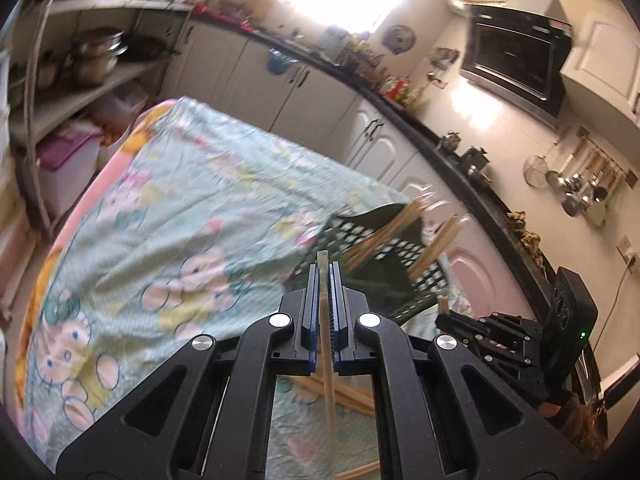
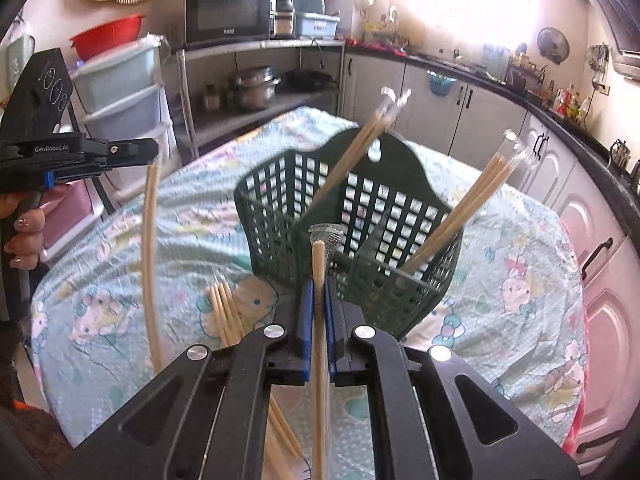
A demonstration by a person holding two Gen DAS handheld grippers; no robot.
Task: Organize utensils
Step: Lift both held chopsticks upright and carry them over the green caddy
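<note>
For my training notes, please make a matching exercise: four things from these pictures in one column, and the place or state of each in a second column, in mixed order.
Things:
1. left gripper
2. dark green basket
3. loose chopsticks
4. wrapped chopsticks

Places or states:
A. lying flat on the patterned cloth
B. leaning inside a basket compartment
C. shut on one chopstick, held in the air
D. standing on the cloth, partly filled

Pairs: 1-C, 2-D, 3-A, 4-B

Wrapped chopsticks [image 2: 452, 216] (tilted) in green basket [image 2: 280, 216]
</note>
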